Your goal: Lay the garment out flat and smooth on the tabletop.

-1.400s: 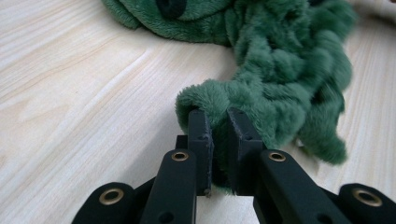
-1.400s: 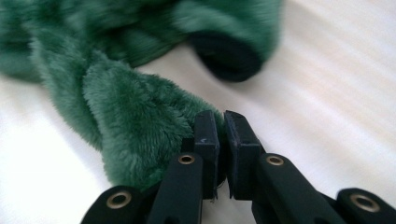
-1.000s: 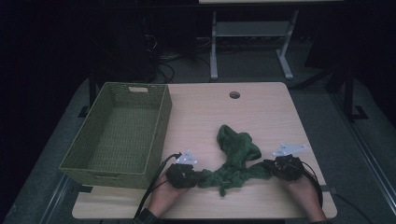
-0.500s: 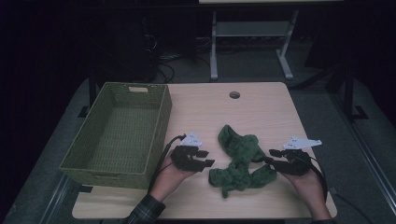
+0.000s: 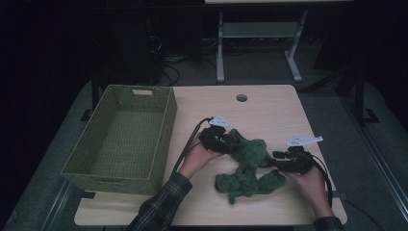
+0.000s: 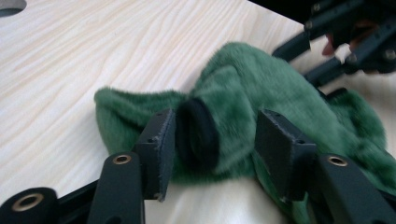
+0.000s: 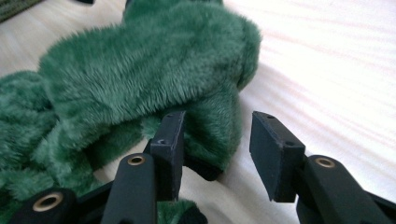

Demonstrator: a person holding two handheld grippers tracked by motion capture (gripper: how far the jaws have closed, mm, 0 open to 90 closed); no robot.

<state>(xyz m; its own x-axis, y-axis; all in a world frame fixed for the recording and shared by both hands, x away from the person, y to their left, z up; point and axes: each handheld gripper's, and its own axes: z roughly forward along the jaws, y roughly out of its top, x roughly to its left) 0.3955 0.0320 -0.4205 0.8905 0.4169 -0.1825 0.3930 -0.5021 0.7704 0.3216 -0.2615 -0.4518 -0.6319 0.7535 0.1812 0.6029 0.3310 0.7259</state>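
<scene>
Green plush fabric, a crumpled fuzzy garment (image 5: pixel 247 166), lies on the pale wooden table (image 5: pixel 269 110) in the high view, near the front edge and right of a woven green basket (image 5: pixel 122 137) that stands on the table's left side. The left gripper (image 5: pixel 226 144) sits at the garment's upper left end, the right gripper (image 5: pixel 274 161) at its right side; both are held by hands coming in from the bottom, the left arm in a plaid sleeve (image 5: pixel 161 207). A round hole (image 5: pixel 241 97) marks the table's far middle.

Seen from the left gripper view, the fingers (image 6: pixel 161 140) stand apart, having just been opening. A fold of the garment (image 6: pixel 261 98) with a dark cuff (image 6: pixel 198 135) lies between them; the left pad is just beside the cuff, the right pad clear of the fabric. The other gripper (image 6: pixel 345 37) shows at the top right, beyond the garment.

From the right gripper view, the fingers (image 7: pixel 275 149) are likewise apart after just opening. The garment's edge (image 7: pixel 140 70) rests against the left pad, while the right pad stands free over bare table (image 7: pixel 336 70).
</scene>
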